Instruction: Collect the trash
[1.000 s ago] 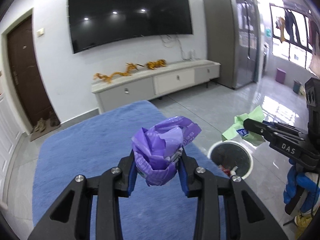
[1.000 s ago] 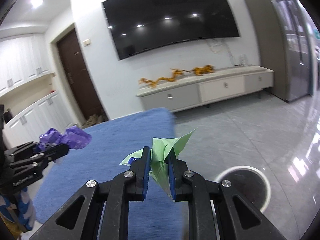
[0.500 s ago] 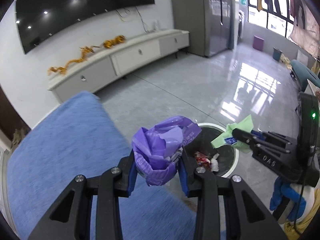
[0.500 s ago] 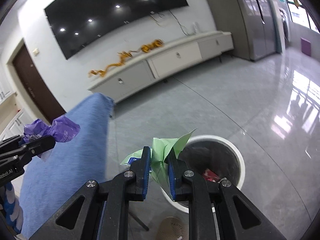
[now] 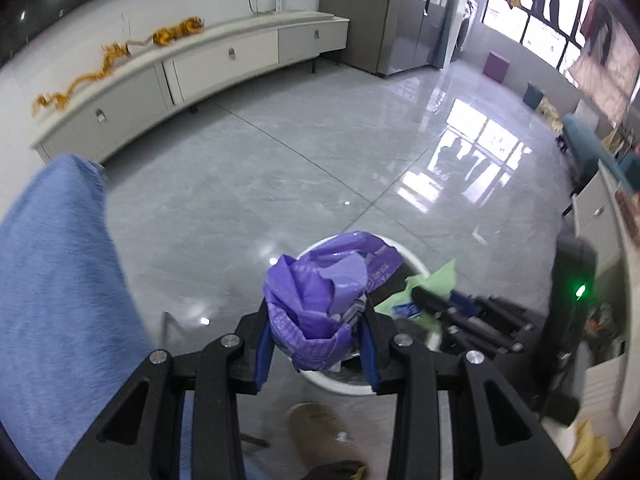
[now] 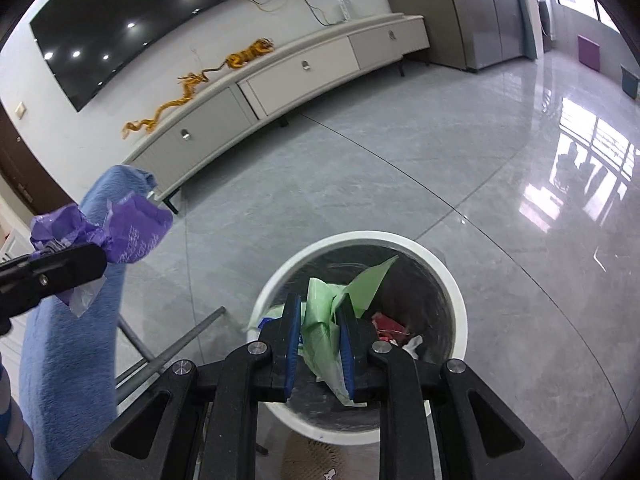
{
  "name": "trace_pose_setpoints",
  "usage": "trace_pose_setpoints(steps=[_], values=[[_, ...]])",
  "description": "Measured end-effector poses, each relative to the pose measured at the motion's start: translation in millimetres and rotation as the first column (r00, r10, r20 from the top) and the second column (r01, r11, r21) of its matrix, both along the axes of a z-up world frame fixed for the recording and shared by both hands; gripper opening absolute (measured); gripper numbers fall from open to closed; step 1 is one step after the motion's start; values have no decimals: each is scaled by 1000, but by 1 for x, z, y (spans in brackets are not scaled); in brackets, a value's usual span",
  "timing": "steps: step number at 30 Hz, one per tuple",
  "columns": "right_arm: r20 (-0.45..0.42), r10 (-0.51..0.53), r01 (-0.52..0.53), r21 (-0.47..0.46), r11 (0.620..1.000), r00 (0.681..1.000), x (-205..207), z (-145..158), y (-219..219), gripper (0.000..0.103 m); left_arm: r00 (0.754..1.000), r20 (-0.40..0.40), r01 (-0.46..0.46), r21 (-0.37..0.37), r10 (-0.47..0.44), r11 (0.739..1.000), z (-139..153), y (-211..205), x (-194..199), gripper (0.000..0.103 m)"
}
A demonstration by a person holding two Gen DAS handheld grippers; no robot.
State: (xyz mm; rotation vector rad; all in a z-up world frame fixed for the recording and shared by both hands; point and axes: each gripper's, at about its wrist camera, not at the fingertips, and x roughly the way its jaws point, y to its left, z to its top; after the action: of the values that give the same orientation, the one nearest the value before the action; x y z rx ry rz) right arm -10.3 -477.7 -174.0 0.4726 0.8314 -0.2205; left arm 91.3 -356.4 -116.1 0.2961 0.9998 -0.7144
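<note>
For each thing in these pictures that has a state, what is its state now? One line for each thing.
Left gripper: jaws opening, purple bag between them.
Purple bag: crumpled, above the bin.
Right gripper: jaws opening, green wrapper between them.
Green wrapper: crumpled, over the bin.
Trash bin: upright, no lid, some trash inside.
Cabinet drawers: closed.
Television: off.

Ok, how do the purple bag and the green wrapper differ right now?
The purple bag is a bulky crumpled wad; the green wrapper is thinner and flatter, with a pointed flap. The left gripper has the purple bag between wider-set jaws, which are opening; the right gripper has the green wrapper between narrow-set jaws, also opening. In the right wrist view the green wrapper hangs over the white bin, while the purple bag sits off to the left.
</note>
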Motion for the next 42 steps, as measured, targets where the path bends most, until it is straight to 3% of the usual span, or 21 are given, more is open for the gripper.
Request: trace_pose_setpoints(steps=[1, 3, 5, 13, 21, 29, 42], values=[[-10, -5, 5, -2, 1000, 1000, 2, -3, -2, 22, 999, -30, -10, -22, 9, 1000, -3, -2, 5, 42], [-36, -17, 17, -4, 1000, 999, 2, -9, -7, 41, 997, -75, -29, -55, 25, 998, -6, -5, 13, 54], [-54, -27, 26, -8, 1000, 998, 3, -13, -10, 44, 994, -108, -41, -86, 32, 995, -8, -8, 19, 58], [-92, -55, 55, -2, 998, 994, -5, -20, -13, 48, 993, -109, -53, -67, 45, 996, -7, -2, 19, 58], [-52, -28, 25, -50, 998, 998, -11, 14, 10, 60, 992, 34, -118, -32, 119, 992, 24, 34, 7, 58], [-2, 32, -32, -130, 991, 999, -20, 58, 50, 66, 969, 155, -190, -29, 192, 981, 54, 106, -14, 58], [82, 177, -151, -257, 955, 981, -25, 116, 143, 76, 878, 321, -354, -60, 354, 933, 89, 230, -49, 58]])
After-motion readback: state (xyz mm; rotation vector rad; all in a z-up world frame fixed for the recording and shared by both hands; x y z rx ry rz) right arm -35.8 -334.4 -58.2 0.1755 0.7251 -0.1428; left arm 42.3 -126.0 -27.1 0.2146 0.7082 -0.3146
